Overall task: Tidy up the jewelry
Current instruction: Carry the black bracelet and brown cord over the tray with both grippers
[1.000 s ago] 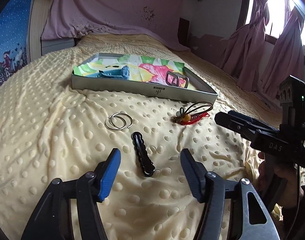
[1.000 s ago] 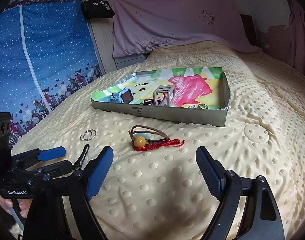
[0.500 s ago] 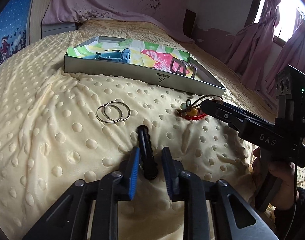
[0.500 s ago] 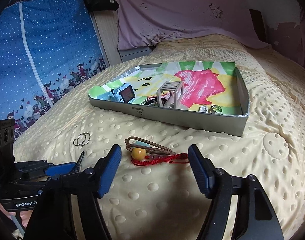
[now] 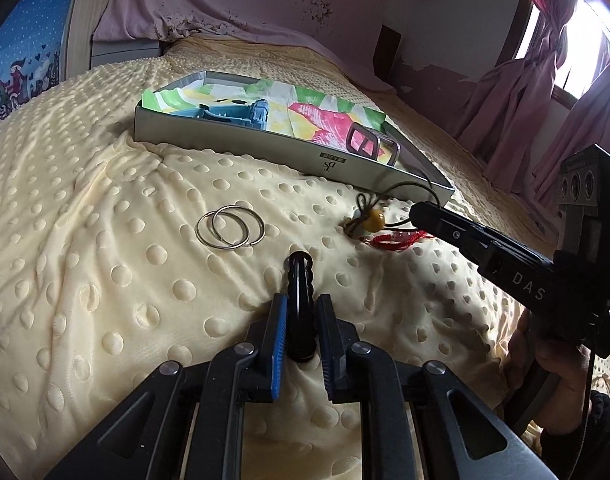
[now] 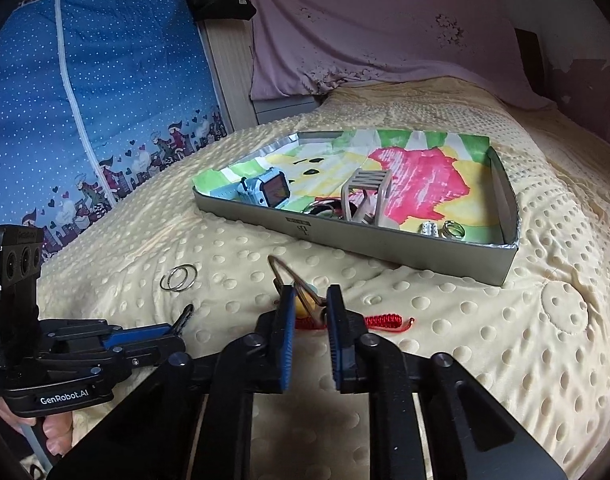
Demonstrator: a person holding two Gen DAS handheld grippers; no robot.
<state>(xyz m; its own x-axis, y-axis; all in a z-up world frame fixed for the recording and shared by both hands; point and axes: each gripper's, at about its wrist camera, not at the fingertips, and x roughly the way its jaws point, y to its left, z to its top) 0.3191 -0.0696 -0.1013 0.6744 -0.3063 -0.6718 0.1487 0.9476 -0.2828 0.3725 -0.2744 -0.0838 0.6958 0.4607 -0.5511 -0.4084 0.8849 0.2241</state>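
On the yellow dotted bedspread my left gripper (image 5: pixel 301 312) is shut on a black hair clip (image 5: pixel 300 280), which lies on the cover. My right gripper (image 6: pixel 309 300) is shut on a corded bracelet with an amber bead (image 6: pixel 301 307); its red cord (image 6: pixel 385 321) trails right on the cover. The same bracelet (image 5: pixel 375 220) shows in the left wrist view under the right gripper's tip (image 5: pixel 421 212). Two silver hoop rings (image 5: pixel 230 226) lie loose left of the clip, also in the right wrist view (image 6: pixel 178 277). The grey tray (image 6: pixel 385 246) stands behind.
The tray holds a blue watch (image 6: pixel 265 190), a beige clip (image 6: pixel 367 200), rings (image 6: pixel 453 230) and a colourful paper lining (image 5: pixel 321 118). A pink pillow (image 6: pixel 385 40) and blue patterned fabric (image 6: pixel 85 100) lie behind. Pink curtains (image 5: pixel 545 92) hang at the right.
Both grippers have moved forward and closed: the left onto the black hair clip, the right onto the beaded bracelet. The hoop rings and tray have not moved.
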